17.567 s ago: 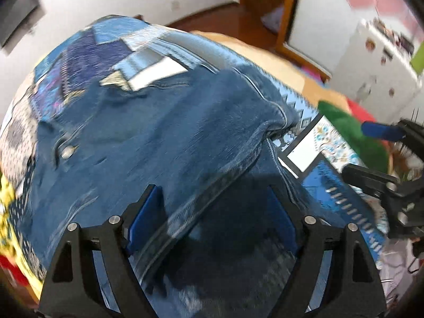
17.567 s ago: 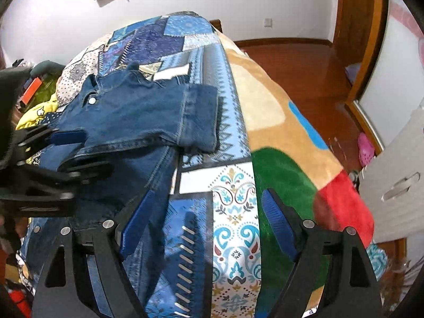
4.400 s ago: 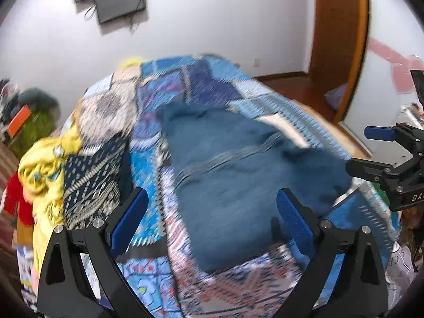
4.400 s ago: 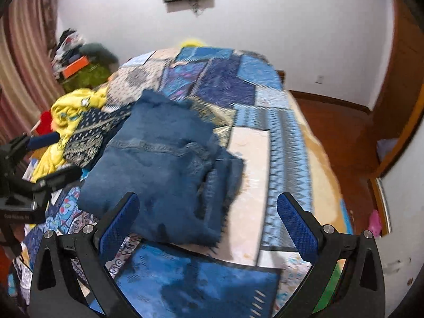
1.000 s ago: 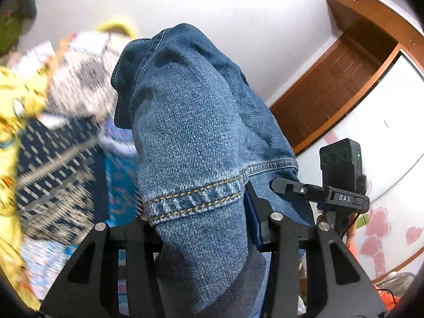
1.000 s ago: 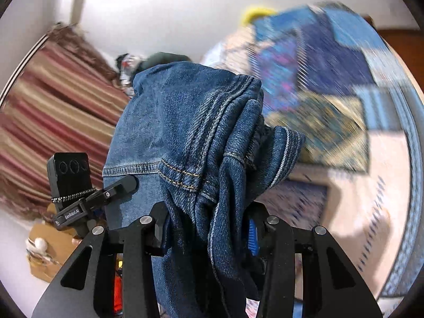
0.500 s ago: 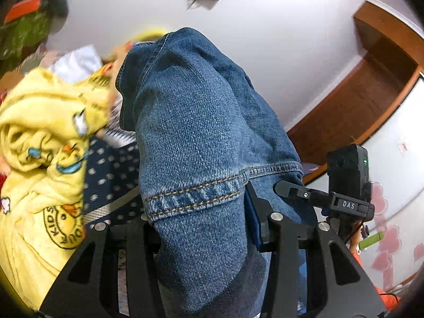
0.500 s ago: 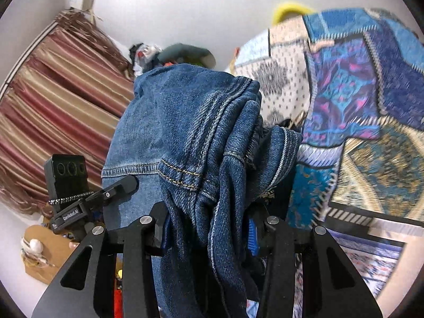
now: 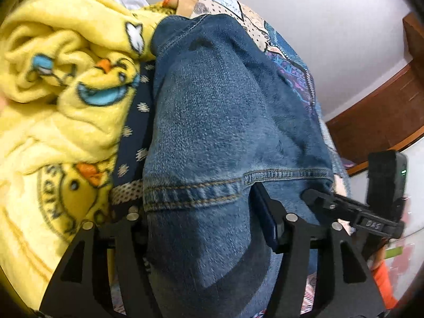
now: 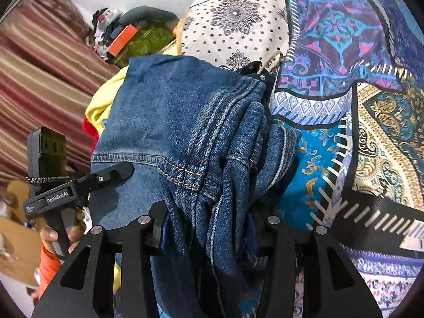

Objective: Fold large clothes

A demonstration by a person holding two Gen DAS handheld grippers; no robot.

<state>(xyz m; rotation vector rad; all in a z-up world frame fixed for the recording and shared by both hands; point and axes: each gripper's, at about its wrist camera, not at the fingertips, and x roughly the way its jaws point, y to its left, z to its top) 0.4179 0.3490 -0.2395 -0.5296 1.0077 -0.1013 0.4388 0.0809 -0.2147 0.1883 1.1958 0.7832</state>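
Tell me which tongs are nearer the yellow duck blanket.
Left. The left tongs, opening around the folded jeans, sit right beside the yellow duck blanket; the right tongs hold the jeans' far side.

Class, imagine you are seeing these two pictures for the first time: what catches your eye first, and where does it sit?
The bundle of folded blue denim jeans fills the middle of both views, lying between the fingers of the left gripper and the right gripper, whose jaws are opening. To its left in the left view lies a fluffy yellow duck-print blanket. On the right of the right view spreads a bright patchwork bedspread.
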